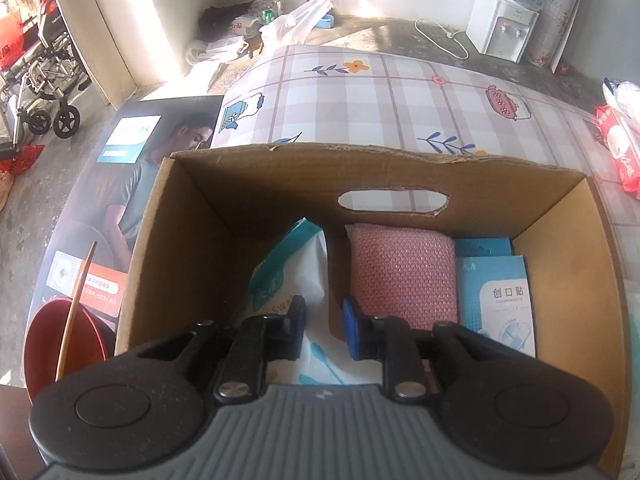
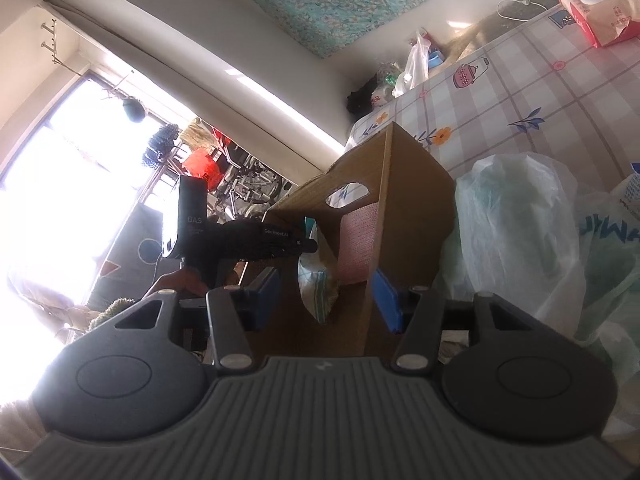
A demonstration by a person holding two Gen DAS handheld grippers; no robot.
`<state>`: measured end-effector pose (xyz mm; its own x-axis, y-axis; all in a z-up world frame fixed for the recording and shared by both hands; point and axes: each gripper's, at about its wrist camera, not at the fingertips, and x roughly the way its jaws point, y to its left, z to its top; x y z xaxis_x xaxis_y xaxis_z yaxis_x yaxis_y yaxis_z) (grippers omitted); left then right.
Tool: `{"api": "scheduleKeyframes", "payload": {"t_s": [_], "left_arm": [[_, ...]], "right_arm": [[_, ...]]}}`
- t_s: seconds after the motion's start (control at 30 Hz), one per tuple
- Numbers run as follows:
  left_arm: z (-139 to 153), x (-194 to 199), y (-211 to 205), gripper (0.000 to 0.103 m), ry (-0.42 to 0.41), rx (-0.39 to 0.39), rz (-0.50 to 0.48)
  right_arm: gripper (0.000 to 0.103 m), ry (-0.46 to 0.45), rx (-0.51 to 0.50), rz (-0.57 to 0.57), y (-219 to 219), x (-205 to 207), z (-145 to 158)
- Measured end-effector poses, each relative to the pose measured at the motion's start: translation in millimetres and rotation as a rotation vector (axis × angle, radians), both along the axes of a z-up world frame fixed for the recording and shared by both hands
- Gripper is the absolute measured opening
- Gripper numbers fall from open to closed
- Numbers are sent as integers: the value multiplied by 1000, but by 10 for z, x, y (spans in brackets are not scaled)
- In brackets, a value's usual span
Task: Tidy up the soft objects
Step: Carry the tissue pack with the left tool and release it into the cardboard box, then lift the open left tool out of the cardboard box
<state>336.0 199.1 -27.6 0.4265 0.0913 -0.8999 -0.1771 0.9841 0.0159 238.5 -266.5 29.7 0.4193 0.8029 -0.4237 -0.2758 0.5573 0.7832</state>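
An open cardboard box (image 1: 380,176) stands on a plaid flowered cloth (image 1: 380,92). Inside lie a pink mesh sponge (image 1: 400,272), blue plaster boxes (image 1: 496,292) and a white-and-teal soft pack (image 1: 288,272) leaning at the left. My left gripper (image 1: 323,312) points down into the box just above that pack. Its jaws stand apart and the pads do not press on it. In the right wrist view the left gripper (image 2: 280,240) reaches over the box (image 2: 416,200), with the soft pack (image 2: 316,280) upright below its tip. My right gripper (image 2: 326,284) is open with nothing between its fingers, close to the box's near corner.
A red wet-wipes pack (image 1: 618,152) lies on the cloth to the right of the box. Crumpled plastic bags (image 2: 512,232) sit beside the box. A red bowl (image 1: 60,340) with a chopstick and a printed board (image 1: 160,140) are at the left. A water dispenser (image 1: 500,28) stands on the floor.
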Motion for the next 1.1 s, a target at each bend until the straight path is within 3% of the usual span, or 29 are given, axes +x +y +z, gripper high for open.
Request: {"api": "scheduleKeyframes", "payload": {"t_s": [0.1, 0.27, 0.4, 0.53, 0.63, 0.77, 0.97, 1.1], "left_arm": [[59, -60, 19, 40, -77, -69, 1], [270, -351, 21, 41, -131, -122, -47], [292, -640, -117, 41, -59, -59, -185], [-11, -774, -239, 40, 80, 21, -285], [-328, -676, -187, 40, 166, 4, -240], [-579, -530, -37, 40, 211, -3, -158], [-610, -526, 199, 38, 212, 0, -51], [-596, -577, 254, 32, 181, 3, -11]], "right_arm": [[52, 6, -10, -1, -26, 12, -25], [52, 6, -6, -12, -83, 15, -46], [53, 15, -6, -8, -67, 22, -79], [53, 19, -9, 4, -24, 20, -101], [53, 23, -10, 7, 2, 10, -109], [53, 25, -17, -3, -34, -8, -104], [53, 42, -16, -21, -111, 13, -155], [53, 54, -7, -12, -85, 1, -200]]}}
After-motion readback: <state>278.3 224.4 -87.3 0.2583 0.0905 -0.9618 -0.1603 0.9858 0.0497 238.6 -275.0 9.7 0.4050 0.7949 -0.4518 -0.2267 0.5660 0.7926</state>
